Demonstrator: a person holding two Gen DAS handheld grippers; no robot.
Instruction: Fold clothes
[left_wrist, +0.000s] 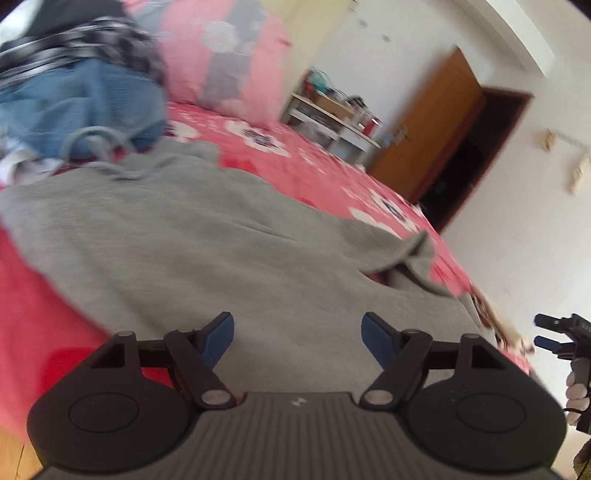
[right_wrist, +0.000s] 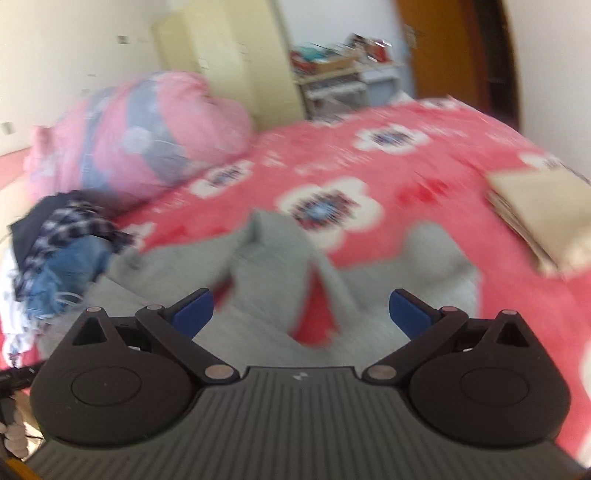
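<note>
1. Bedroom with white walls and a wooden door (left_wrist: 424, 125); the work surface is a bed (right_wrist: 424, 177) under a red flowered cover, no bench anywhere.
2. Just ahead of and below my left hand-held gripper (left_wrist: 297, 336) lies the grey sweatshirt (left_wrist: 207, 251), spread mostly flat, one sleeve rumpled off to its right.
3. That gripper's blue pads stand well apart with nothing between them, only cloth underneath.
4. My right hand-held gripper (right_wrist: 301, 314) has its jaws spread as wide as they go and holds nothing; the grey sweatshirt's bunched folds sit directly ahead of it.
5. Ahead and left of both grippers is a pile of unfolded clothes (left_wrist: 77, 96), denim and plaid. Further ahead is a pink duvet (right_wrist: 147, 136).
6. To the right of my right gripper rests a folded beige garment (right_wrist: 543, 218), so I judge one piece done and the grey one in hand.
7. Risks as I see them:
   - both views are smeared, so a pinch aimed now could land off the hem or grab the cover as well;
   - the rumpled sleeve may get trapped in the next fold and leave a lump;
   - the drawstring (left_wrist: 99, 147) lying against the denim could snag it;
   - a wide sweep to the right might disturb the beige one.
</note>
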